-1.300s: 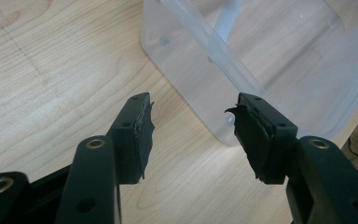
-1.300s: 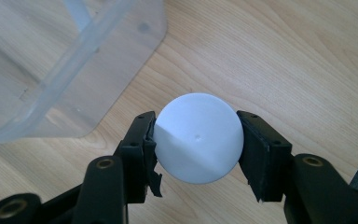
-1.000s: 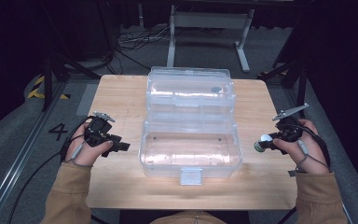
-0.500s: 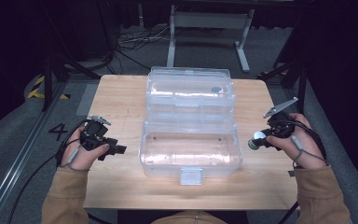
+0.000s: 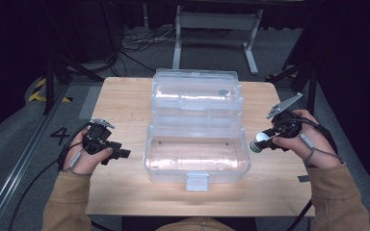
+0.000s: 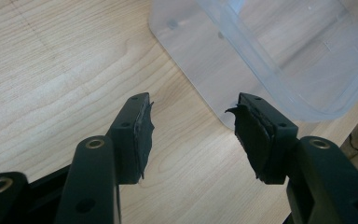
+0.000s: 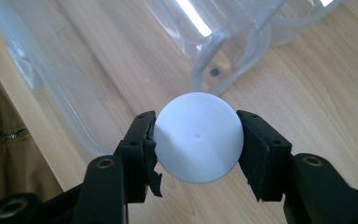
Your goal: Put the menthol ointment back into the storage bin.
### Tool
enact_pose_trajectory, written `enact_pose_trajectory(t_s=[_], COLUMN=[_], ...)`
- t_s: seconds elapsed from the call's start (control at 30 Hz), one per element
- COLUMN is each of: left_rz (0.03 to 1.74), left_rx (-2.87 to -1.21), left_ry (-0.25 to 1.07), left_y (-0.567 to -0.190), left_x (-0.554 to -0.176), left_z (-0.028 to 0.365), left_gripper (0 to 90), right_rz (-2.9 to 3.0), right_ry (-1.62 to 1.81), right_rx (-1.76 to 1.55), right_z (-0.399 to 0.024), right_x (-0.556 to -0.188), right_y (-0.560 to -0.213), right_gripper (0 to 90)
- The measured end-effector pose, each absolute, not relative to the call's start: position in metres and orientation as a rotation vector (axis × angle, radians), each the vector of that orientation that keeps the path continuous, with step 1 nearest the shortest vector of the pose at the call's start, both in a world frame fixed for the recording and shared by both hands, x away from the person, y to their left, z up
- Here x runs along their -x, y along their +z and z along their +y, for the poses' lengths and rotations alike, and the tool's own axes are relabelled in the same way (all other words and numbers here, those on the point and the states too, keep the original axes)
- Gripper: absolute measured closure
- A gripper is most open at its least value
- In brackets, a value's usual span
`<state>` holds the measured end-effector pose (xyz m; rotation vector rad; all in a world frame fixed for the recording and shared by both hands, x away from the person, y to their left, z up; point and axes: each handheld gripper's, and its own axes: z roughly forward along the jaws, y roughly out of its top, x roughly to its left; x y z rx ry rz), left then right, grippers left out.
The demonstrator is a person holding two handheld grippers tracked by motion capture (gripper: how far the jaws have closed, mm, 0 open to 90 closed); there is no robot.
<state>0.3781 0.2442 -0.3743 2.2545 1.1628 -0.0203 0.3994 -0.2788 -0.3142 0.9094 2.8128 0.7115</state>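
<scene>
White ball clamped in the right gripper beside an open clear box on a wooden desk.

Nearest, the left gripper (image 5: 120, 154) rests low over the desk (image 5: 125, 103) just left of the box (image 5: 197, 159), its fingers (image 6: 135, 135) apart with bare wood between them, close to the box's corner but not touching it. The right gripper (image 5: 259, 143) is held off the desk just right of the box's front tub, its fingers (image 7: 142, 144) pressed on both sides of the ball (image 7: 198, 137). The ball is smooth, with one tiny dimple and no print. Farther off, the lid (image 5: 195, 94) lies open behind the tub. On the floor left of the desk a "4" (image 5: 60, 136) is marked; no other writing is readable.
</scene>
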Motion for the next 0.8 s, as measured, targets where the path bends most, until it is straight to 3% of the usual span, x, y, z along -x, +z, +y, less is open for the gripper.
enact_pose_trajectory(t_s=[0.8], left_rz=[1.150], left_rx=[-2.254], left_ry=[-0.027], left_y=[-0.374], left_x=[-0.379], left_z=[0.243], left_gripper=[46.8], right_rz=[2.951], right_ry=[0.662], right_rx=[-0.612], right_z=[-0.237], right_x=[-0.403], right_y=[-0.307], right_gripper=[50.2])
